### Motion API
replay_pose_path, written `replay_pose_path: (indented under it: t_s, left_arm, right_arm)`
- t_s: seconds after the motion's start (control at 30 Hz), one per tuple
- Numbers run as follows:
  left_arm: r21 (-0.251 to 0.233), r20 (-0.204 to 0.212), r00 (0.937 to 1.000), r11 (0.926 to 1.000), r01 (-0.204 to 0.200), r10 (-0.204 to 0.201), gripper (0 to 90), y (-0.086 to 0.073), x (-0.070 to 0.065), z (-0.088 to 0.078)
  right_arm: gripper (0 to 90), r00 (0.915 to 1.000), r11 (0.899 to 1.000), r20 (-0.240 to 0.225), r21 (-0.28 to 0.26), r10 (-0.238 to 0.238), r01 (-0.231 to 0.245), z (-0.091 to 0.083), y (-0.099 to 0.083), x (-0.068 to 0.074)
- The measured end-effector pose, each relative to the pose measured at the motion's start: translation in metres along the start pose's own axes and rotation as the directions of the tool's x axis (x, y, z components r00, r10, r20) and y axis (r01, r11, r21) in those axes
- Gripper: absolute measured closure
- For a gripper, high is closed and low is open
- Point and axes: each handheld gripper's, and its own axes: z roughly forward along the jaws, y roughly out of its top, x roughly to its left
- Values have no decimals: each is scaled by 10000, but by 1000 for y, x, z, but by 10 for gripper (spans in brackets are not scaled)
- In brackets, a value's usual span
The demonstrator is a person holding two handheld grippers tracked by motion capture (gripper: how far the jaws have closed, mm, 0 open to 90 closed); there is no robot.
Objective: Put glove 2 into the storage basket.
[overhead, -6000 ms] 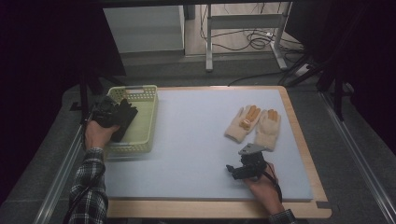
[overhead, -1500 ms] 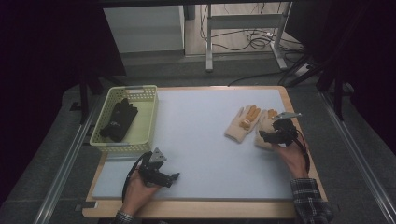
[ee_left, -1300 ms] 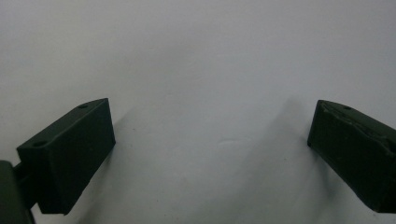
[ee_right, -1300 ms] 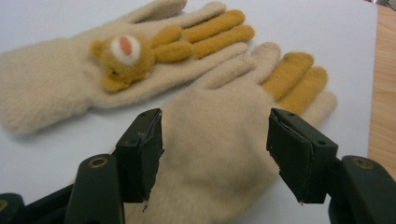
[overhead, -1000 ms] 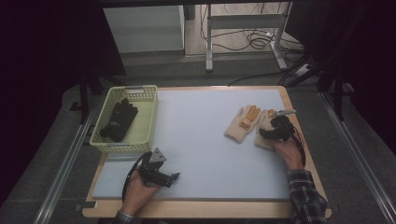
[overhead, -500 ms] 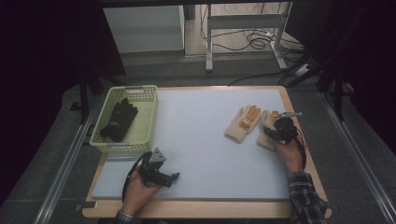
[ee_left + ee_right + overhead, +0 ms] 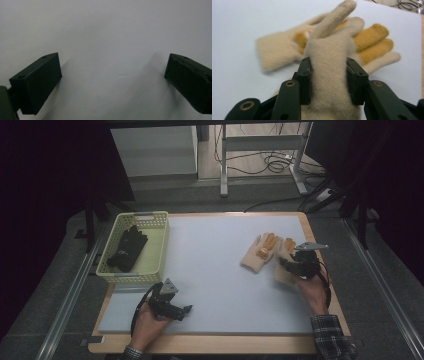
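Note:
A cream knit glove (image 7: 329, 62) is pinched between the pads of my right gripper (image 7: 329, 82), whose jaws have just been closing on it. In the high view this right gripper (image 7: 296, 264) is at the mat's right side, with the held glove (image 7: 283, 274) raised a little. A second cream glove with orange fingers (image 7: 257, 252) lies flat just to its left, and also appears behind the held one (image 7: 277, 52). My left gripper (image 7: 183, 310) rests near the mat's front left, open. Its jaws (image 7: 112, 80) stand wide apart over bare mat.
A pale green basket (image 7: 150, 217) stands at the mat's left edge and holds a pair of black gloves (image 7: 127, 249). The light blue mat (image 7: 215, 270) covers a wooden table. Table legs and cables (image 7: 270, 165) lie on the floor beyond.
My right gripper has closed on the right-hand glove and lifted it slightly off the mat. The left hand has stayed put.

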Motion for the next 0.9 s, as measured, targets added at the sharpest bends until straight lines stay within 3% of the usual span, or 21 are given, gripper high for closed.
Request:
replay_pose_path:
  t_s: [0.2, 0.37, 0.4, 0.43, 0.5, 0.53, 0.63, 0.77, 0.8, 0.9]
  left_arm:
    - [3, -2, 10000, 10000, 17, -17, 9, 0, 0, 0]
    - [5, -4, 10000, 10000, 10, -10, 9, 0, 0, 0]
    - [5, -4, 10000, 10000, 10, -10, 9, 0, 0, 0]
    - [0, -3, 10000, 10000, 21, -21, 9, 0, 0, 0]
    - [-11, -15, 10000, 10000, 30, -30, 9, 0, 0, 0]
    - [6, -20, 10000, 10000, -11, 11, 9, 0, 0, 0]
    - [-12, -18, 10000, 10000, 16, -16, 9, 0, 0, 0]
    - [-17, -18, 10000, 10000, -7, 7, 9, 0, 0, 0]
    - [-15, -16, 10000, 10000, 18, -18, 9, 0, 0, 0]
    - [-16, -19, 10000, 10000, -8, 8, 9, 0, 0, 0]
  right_arm:
    - [605, 9968, 9986, -667, -305, -450, 431, -13, 10, 32]
    - [603, 9867, 9964, -1460, -568, -710, 633, -17, 21, 62]
    - [603, 9867, 9964, -1460, -568, -710, 633, -17, 21, 62]
    - [602, 9813, 9947, -1694, -618, -918, 824, -16, 25, 76]
    - [603, 9789, 9940, -1784, -621, -997, 899, -15, 26, 81]
    - [602, 9698, 9913, -2091, -653, -1259, 1146, -12, 30, 100]
    - [601, 9582, 9880, -2425, -651, -1520, 1403, -4, 34, 120]
    - [600, 9492, 9867, -2698, -593, -1619, 1515, 5, 36, 137]
    - [598, 9417, 9853, -2897, -530, -1709, 1625, 14, 37, 149]
    - [597, 9358, 9834, -3023, -461, -1812, 1755, 22, 35, 159]
